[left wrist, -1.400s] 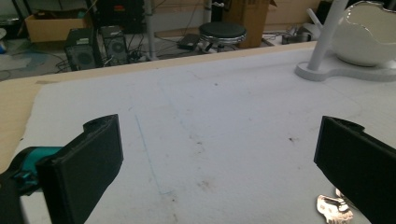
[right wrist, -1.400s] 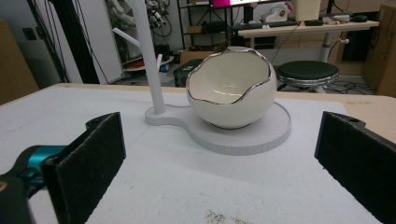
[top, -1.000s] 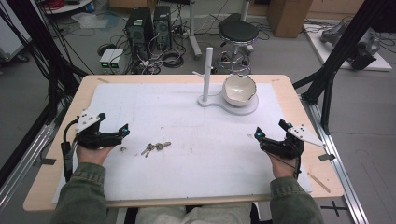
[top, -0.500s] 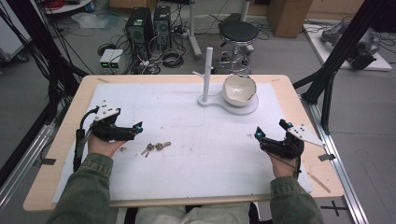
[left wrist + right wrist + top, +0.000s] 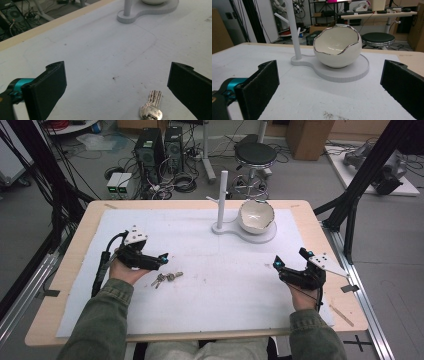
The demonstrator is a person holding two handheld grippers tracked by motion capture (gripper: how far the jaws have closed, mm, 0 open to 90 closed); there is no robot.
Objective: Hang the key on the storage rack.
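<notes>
Two tongs gape empty; keys point(image 5: 166, 278) lie just beside left tongs point(image 5: 161, 259), toward the desk's point(image 5: 200, 335) near edge, far from right tongs point(image 5: 278, 264).

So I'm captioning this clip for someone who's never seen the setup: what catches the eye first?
The white eggshell-shaped bowl with its jagged silver rim, sitting on a white stand with a post at the table's far side. Then the bunch of keys lying on the white mat just right of the open left gripper; the right gripper is open too.

Keys point(image 5: 150, 109) cut by bottom edge
</notes>
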